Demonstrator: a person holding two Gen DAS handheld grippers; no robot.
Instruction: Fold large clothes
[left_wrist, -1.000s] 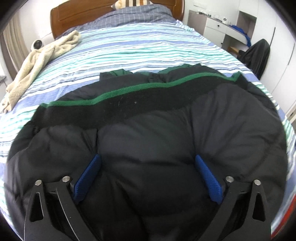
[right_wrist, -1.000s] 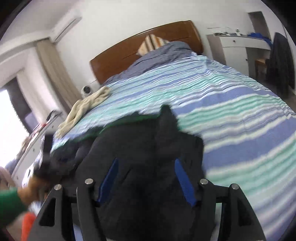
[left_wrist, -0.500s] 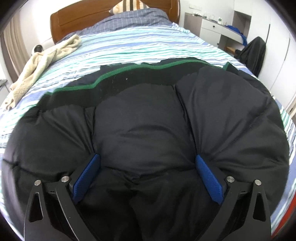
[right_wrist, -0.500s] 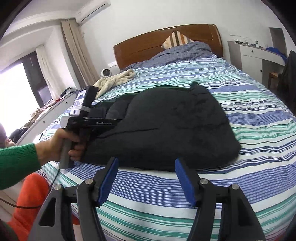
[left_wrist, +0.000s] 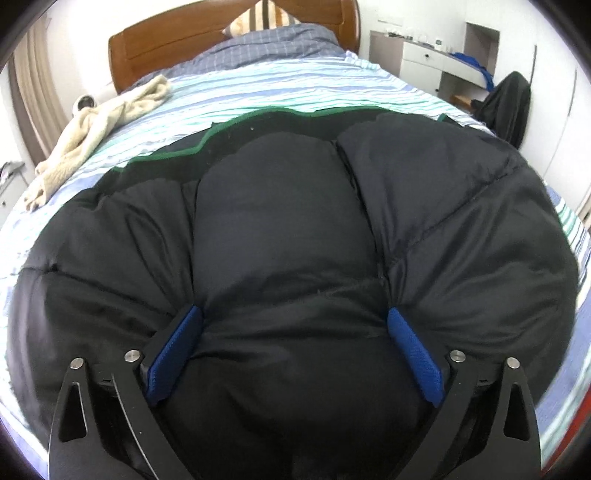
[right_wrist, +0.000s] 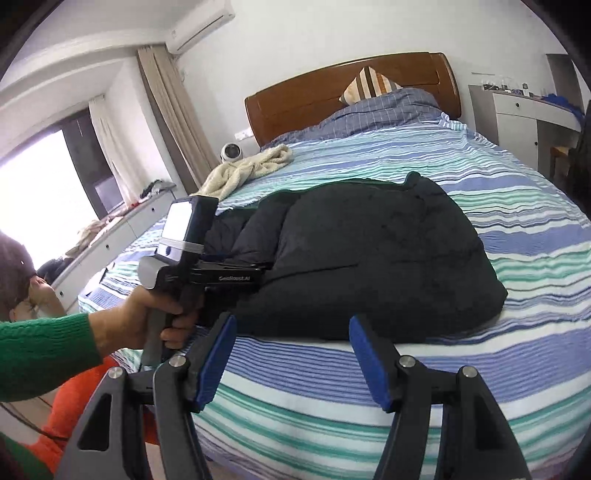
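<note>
The black padded jacket (right_wrist: 369, 266) lies folded into a thick bundle on the near part of the striped bed (right_wrist: 498, 177), its green-trimmed edge turned toward the headboard (right_wrist: 332, 92). A second ago the right wrist view looked straight onto dark fabric between my right fingers; now the right gripper (right_wrist: 291, 363) sits back off the jacket, over the bed's near edge, jaws spread and empty. I read that as the fold laid down and the right side released.

The left gripper (left_wrist: 291, 343) is buried in the jacket's near left end, as the right wrist view shows, with the hand (right_wrist: 155, 317) on its grip. A swell of padding fills the gap between its blue pads (left_wrist: 177, 350). I cannot tell whether they pinch it or merely straddle it.

Since a second ago the bundle has spread over more of the left view and more of the green trim is covered. In my judgement this fold is nearly complete; pressing flat remains.

A cream towel (right_wrist: 251, 170) lies well apart, near the headboard.
</note>
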